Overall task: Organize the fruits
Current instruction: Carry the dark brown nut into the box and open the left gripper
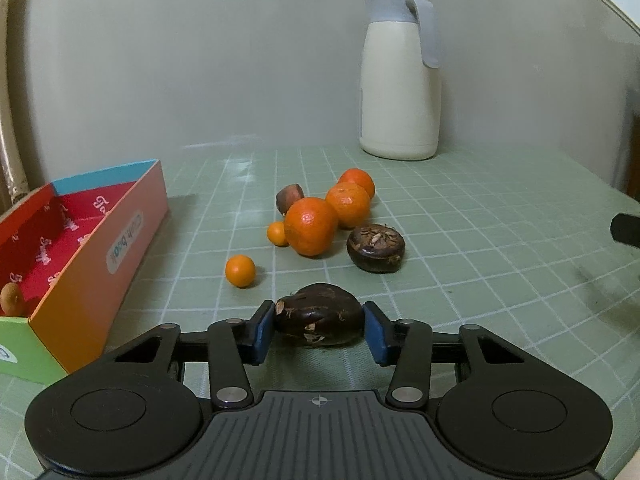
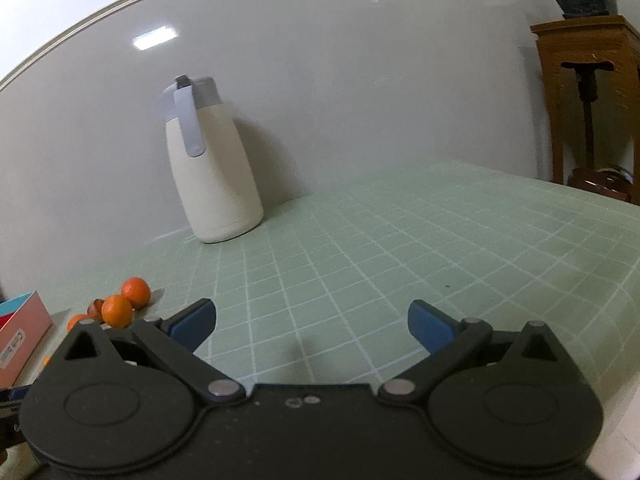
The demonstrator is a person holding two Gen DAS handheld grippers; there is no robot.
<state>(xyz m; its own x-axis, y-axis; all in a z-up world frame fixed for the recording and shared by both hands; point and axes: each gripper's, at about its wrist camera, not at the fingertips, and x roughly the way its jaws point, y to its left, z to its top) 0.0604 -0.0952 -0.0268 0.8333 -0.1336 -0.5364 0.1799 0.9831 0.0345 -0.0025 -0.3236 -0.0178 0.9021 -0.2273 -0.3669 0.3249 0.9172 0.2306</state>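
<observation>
In the left wrist view a dark brown, flaky-skinned fruit [image 1: 320, 314] lies on the green grid tablecloth, and my left gripper [image 1: 319, 320] is shut on it, one blue pad against each side. Behind it lie three oranges [image 1: 310, 226], two small kumquats [image 1: 240, 271], another dark brown fruit [image 1: 375, 248] and a small brown one [image 1: 289, 197]. A colourful open box [image 1: 100, 248] stands at the left with a brownish fruit [image 1: 11, 299] inside. My right gripper [image 2: 312, 320] is open over bare cloth with nothing between its fingers. The oranges [image 2: 117, 310] are far to its left.
A cream thermos jug [image 1: 400, 76] with a grey lid stands against the back wall, right of the fruit pile. In the right wrist view a wooden stand [image 2: 588, 100] is beyond the table's right edge. The box [image 2: 20, 340] shows at the far left.
</observation>
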